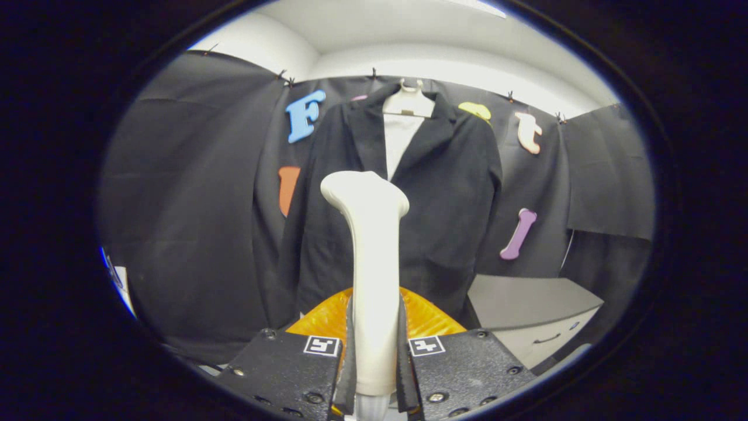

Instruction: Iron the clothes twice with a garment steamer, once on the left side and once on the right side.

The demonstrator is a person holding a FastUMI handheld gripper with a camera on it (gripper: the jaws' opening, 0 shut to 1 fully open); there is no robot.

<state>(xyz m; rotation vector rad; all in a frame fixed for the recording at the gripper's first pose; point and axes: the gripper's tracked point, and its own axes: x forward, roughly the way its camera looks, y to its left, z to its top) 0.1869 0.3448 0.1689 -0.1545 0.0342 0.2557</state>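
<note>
Here the booth is hung all round with black cloth (187, 193), pinned up by small clips along its top edge, and above it run a plain white wall and white ceiling (409, 35). At the far left, low down, a small white and blue object peeks past the cloth, too cut off to make out. Toward the middle, a black suit jacket (456, 193) hangs on a white plastic hanger (409, 104) against the cloth, its lapels open over a white shirt front (400, 143), and it sits beyond the fingers. In front of it, upright and covering part of the jacket's left panel, stands the cream-white plastic garment steamer (371, 263), its rounded head tipped slightly leftward near the level of the jacket's chest and apart from the fabric as far as can be told. The gripper (374, 362) has both fingers pressed on the steamer's handle, one on each side, pinching it firmly. Just behind the handle, between the fingers, lies a glossy orange ribbed surface (426, 318) whose nature is unclear. To the right, below the jacket's hem, stands a light grey desk (526, 301) with a flat bare top and a drawer with a dark handle (546, 339) on its front.
</note>
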